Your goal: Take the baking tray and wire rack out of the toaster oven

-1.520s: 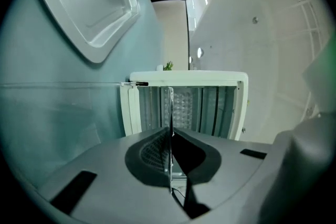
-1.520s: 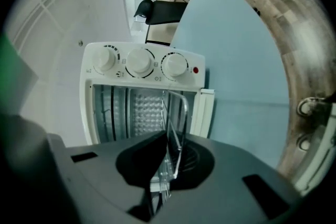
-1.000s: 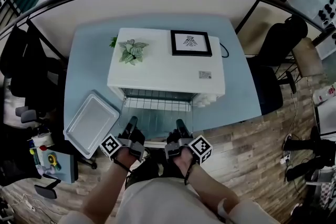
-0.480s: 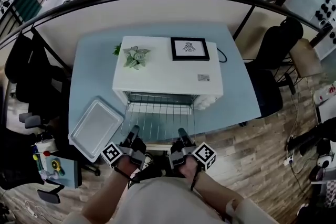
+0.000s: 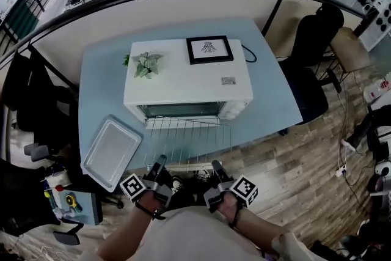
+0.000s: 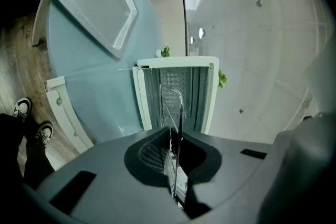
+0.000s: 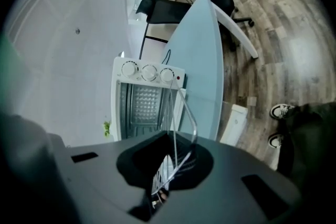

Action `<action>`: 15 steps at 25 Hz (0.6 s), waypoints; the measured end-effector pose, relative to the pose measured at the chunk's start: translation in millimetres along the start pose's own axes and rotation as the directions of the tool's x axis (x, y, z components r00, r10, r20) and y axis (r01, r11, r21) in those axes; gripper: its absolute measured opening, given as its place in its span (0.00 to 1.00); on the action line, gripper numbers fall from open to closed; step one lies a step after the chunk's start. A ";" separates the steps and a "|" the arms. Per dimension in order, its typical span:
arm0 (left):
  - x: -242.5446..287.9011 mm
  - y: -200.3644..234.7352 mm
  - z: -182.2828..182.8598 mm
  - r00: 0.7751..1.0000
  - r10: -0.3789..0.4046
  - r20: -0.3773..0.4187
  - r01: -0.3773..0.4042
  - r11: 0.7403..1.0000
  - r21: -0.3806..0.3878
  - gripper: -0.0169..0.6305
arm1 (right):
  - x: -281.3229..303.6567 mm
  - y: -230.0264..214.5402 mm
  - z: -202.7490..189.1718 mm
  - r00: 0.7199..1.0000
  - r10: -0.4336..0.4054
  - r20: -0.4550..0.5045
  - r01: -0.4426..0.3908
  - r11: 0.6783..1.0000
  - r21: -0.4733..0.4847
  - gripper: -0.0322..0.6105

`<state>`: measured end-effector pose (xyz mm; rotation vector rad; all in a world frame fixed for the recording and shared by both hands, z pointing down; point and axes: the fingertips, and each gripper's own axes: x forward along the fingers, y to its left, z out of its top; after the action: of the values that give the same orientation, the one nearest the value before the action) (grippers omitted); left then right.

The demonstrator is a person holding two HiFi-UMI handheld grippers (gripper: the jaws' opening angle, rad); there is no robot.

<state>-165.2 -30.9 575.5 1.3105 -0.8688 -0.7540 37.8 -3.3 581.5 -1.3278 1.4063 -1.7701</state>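
**A:** What are the two grippers doing?

**B:** Both are clamped. The left gripper (image 6: pixel 175 165) has its jaws pressed together on a thin wire at the near rim of the wire rack (image 5: pixel 186 142). The right gripper (image 7: pixel 169 165) pinches the same rim further to the right.

**A:** Why two holds on so light a thing?

**B:** I'd judge it keeps the rack level and square to the slot. A single grip near one corner would let it twist and catch on the side rails.

**A:** And where is the rack itself?

**B:** Mostly out of the toaster oven (image 5: pixel 186 79), which stands mid-tabletop with its mouth toward the front edge. The rack's near rim, with both grippers on it, hangs past the front edge of the tabletop (image 5: pixel 269 95). Its far rim sits at the oven's mouth, though I can't tell whether it rests on the rails there.

**A:** The baking tray?

**B:** The baking tray (image 5: pixel 111 151) lies flat, open side up, at the tabletop's front-left corner, with one corner poking over the edge. It is just left of the rack and apart from it, so that half of the job looks done. Placed there, it probably leaves the path in front of the oven free.

**A:** Anything to mind?

**B:** A potted plant (image 5: pixel 145 63) and a framed picture (image 5: pixel 209 49) stand on the oven's top, and a snag that jerks the oven could shake them. The rack will also need somewhere to land, and bare tabletop shows toward the front-right corner.
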 end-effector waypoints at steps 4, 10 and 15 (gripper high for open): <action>18.8 2.3 -35.2 0.994 0.008 -0.108 -0.008 1.000 -0.003 0.04 | -27.1 -12.3 26.7 0.996 -0.016 0.092 0.014 1.000 0.018 0.06; 52.1 -1.0 -96.0 0.955 -0.001 -0.298 0.005 1.000 0.011 0.04 | -74.8 -25.5 69.9 0.975 -0.041 0.219 0.032 0.998 0.048 0.06; 73.4 3.6 -147.1 0.900 0.016 -0.435 -0.006 1.000 0.025 0.04 | -115.7 -40.8 101.3 0.941 -0.065 0.331 0.041 0.996 0.079 0.06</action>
<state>-1.1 -22.2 580.2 1.4215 -0.5226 -0.4133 181.5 64.7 574.6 -1.5537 1.1201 -1.5218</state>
